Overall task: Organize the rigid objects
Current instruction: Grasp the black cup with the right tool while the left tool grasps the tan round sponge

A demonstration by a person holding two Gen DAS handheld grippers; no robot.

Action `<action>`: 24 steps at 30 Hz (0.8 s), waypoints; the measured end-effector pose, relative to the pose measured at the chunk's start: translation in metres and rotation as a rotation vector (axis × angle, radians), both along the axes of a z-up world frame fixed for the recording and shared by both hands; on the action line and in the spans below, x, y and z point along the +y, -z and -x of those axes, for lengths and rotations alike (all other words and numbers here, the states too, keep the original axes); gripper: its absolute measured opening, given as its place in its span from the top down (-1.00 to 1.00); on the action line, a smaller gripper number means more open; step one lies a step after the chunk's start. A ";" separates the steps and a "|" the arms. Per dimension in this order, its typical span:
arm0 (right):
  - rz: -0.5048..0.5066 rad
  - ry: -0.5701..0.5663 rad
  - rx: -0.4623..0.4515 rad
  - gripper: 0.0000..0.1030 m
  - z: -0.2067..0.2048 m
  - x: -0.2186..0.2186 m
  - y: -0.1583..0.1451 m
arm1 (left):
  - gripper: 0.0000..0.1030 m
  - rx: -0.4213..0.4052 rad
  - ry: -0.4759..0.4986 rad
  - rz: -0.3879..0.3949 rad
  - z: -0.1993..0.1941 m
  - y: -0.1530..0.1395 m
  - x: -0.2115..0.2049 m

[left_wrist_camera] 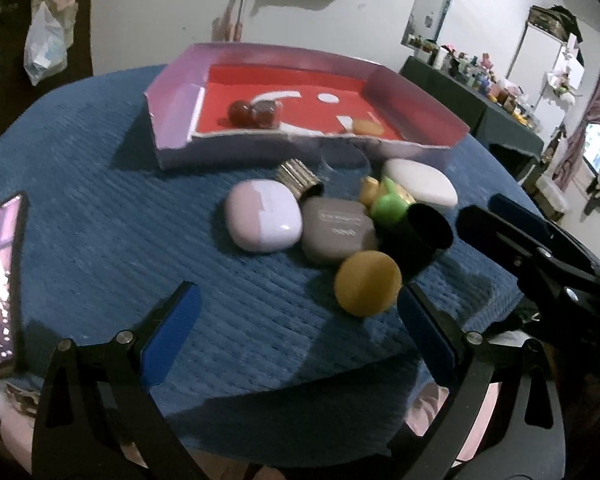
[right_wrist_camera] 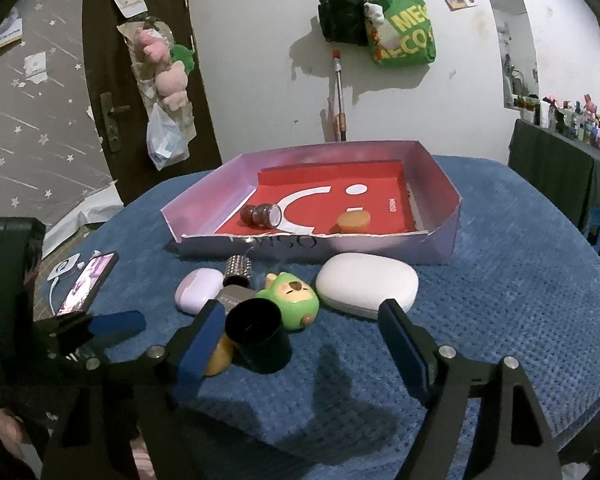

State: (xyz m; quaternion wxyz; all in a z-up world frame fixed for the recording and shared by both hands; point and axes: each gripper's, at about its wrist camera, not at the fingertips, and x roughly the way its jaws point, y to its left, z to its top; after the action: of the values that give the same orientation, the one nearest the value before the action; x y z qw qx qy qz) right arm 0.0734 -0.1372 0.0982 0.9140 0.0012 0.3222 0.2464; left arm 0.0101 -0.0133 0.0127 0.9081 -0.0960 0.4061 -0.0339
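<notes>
Right wrist view: black cup [right_wrist_camera: 259,336] tipped, mouth toward the wide, empty right gripper [right_wrist_camera: 300,334].

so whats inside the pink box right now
On the red floor of the pink box lie a dark red bottle on its side and a round yellow piece. The near wall hides the front strip of floor.

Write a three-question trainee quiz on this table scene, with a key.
1. True or false: the left claw is shut on the yellow round piece.
2. How many items already lie in the tray?
3. What sits nearest the right claw: A) black cup B) phone C) white case?

Key: 1. False, both claws are open and empty. 2. Two: a dark red bottle and an orange disc. 3. A.
</notes>
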 end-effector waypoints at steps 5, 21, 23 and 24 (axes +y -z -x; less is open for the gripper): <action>-0.009 -0.020 0.033 -0.43 -0.001 0.001 0.004 | -0.94 -0.002 0.036 -0.020 0.002 0.004 -0.013; -0.057 -0.103 0.150 -0.04 -0.007 0.020 0.018 | -0.56 -0.050 0.085 0.010 0.000 0.007 -0.016; -0.054 -0.111 0.148 -0.04 -0.006 0.022 0.016 | -0.49 -0.055 0.092 0.011 0.000 0.007 -0.018; -0.043 -0.114 0.148 -0.04 -0.006 0.024 0.017 | -0.43 -0.054 0.097 0.012 -0.001 0.008 -0.019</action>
State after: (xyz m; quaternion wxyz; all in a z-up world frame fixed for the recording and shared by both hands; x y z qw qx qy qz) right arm 0.0791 -0.1129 0.0814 0.8720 0.0207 0.3831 0.3039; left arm 0.0109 -0.0320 0.0051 0.9155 -0.0810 0.3853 -0.0828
